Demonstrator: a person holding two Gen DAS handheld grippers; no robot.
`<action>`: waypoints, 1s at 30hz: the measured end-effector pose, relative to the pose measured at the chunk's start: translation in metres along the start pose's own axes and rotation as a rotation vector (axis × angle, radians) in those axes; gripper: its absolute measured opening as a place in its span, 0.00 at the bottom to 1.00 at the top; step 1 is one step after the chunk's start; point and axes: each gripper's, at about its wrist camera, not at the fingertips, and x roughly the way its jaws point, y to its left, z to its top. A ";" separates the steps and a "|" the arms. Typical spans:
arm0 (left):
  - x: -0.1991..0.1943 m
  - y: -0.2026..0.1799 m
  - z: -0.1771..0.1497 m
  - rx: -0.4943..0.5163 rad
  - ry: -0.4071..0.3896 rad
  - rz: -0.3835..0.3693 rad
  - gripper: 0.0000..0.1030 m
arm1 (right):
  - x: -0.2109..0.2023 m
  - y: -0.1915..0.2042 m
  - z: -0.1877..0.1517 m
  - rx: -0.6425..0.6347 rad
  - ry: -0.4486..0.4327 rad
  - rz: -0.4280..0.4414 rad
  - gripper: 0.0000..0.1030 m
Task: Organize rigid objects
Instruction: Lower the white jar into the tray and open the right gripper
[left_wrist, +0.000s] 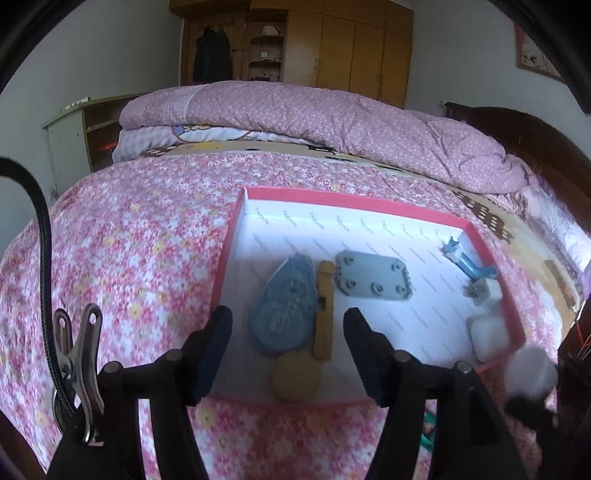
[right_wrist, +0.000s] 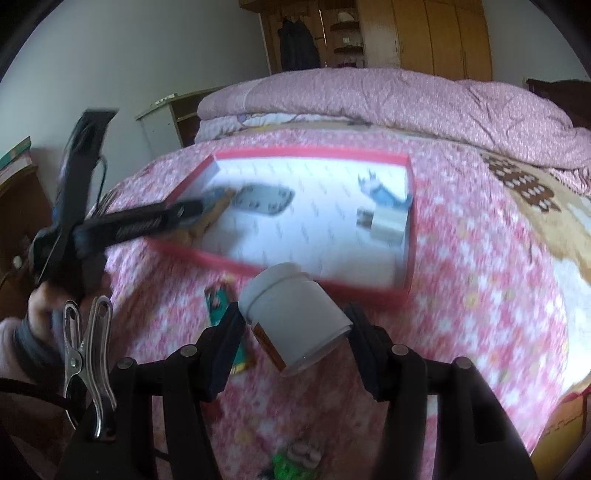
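White capped jar (right_wrist: 295, 317), orange label

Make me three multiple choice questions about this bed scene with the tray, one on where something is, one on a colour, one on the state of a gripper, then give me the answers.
1. Where does the grey plate with holes lie?
A. inside the tray
B. on the folded quilt
C. on the floor

2. What colour is the tray's rim?
A. green
B. red
C. black

3. What is the right gripper doing?
A. standing open and empty
B. holding a white jar
C. holding a yellow strip

Answers:
1 A, the plate sits on the tray's white floor beside the yellow strip.
2 B, red edges frame it in both views.
3 B, the jar sits clamped between its two fingers.
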 end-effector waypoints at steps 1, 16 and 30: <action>-0.002 0.000 -0.001 -0.003 0.003 -0.003 0.64 | 0.003 -0.001 0.005 0.001 0.003 -0.004 0.55; -0.015 -0.006 -0.013 0.015 0.014 -0.024 0.64 | 0.042 -0.023 0.042 0.126 0.066 0.002 0.55; -0.021 -0.010 -0.015 0.027 0.011 -0.036 0.65 | 0.035 -0.020 0.048 0.130 0.010 0.002 0.57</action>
